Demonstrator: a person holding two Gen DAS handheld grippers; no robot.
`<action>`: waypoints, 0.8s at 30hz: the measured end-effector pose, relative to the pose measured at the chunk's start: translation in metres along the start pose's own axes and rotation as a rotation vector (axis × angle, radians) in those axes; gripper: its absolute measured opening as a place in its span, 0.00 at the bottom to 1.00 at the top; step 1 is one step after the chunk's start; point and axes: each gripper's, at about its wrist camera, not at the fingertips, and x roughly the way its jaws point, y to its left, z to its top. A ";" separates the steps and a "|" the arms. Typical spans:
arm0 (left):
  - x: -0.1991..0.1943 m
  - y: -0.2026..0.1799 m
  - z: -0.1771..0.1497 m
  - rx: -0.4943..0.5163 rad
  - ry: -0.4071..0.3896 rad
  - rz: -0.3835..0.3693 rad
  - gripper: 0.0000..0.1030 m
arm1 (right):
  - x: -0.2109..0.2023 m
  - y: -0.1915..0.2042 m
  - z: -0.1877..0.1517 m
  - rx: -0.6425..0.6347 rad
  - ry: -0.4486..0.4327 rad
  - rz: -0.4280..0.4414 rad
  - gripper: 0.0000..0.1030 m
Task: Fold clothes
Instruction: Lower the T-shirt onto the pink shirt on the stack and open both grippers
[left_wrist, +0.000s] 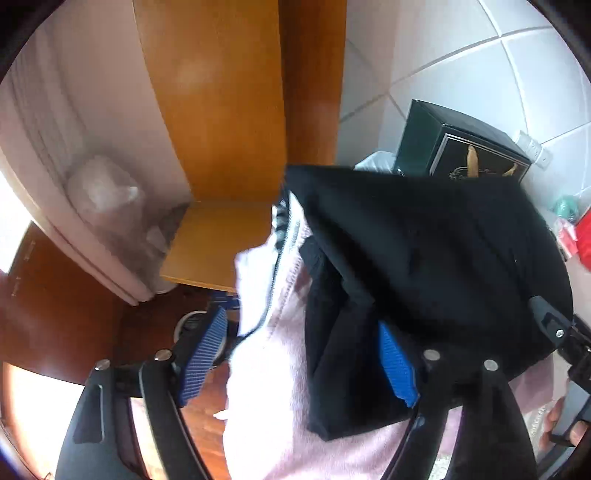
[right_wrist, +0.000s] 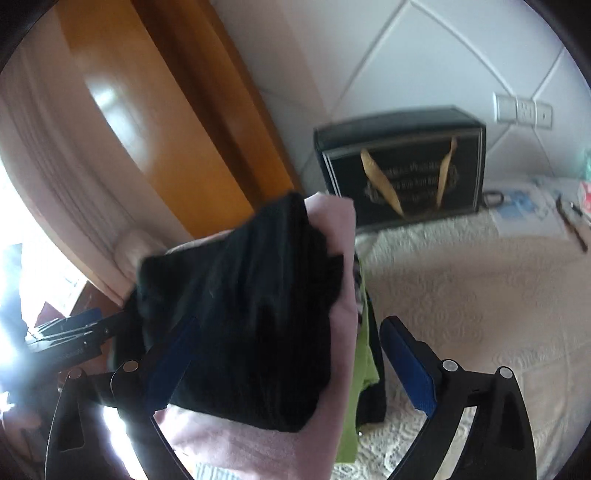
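A folded black garment (left_wrist: 424, 251) lies on top of a pile, over a pink garment (left_wrist: 266, 406) and a white zipped piece (left_wrist: 255, 280). My left gripper (left_wrist: 299, 360) stands wide open around the pile's edge. Its right pad (left_wrist: 399, 365) is against the black cloth and its left pad (left_wrist: 201, 354) is free. In the right wrist view the black garment (right_wrist: 240, 314) sits between the wide-open fingers of my right gripper (right_wrist: 291, 365), on the pink garment (right_wrist: 229, 439), and the right pad (right_wrist: 410, 365) is clear of it. A green garment (right_wrist: 364, 362) hangs beside the pile.
A dark gift bag (right_wrist: 402, 166) with gold handles stands behind the pile on the cream lace bed cover (right_wrist: 461, 295). Papers (right_wrist: 524, 206) lie at the far right. An orange wooden panel (left_wrist: 221, 92) and a pale curtain (left_wrist: 55, 110) rise on the left. The floor below is dark wood.
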 end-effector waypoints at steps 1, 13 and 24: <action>-0.003 0.000 -0.001 0.004 -0.013 0.000 0.85 | 0.003 -0.002 -0.003 0.010 0.003 0.001 0.98; -0.096 -0.036 -0.040 -0.023 -0.198 -0.205 1.00 | -0.102 0.042 -0.018 -0.185 -0.127 -0.050 0.99; -0.091 -0.081 -0.060 0.048 -0.189 -0.114 1.00 | -0.117 0.035 -0.043 -0.207 -0.074 -0.072 0.99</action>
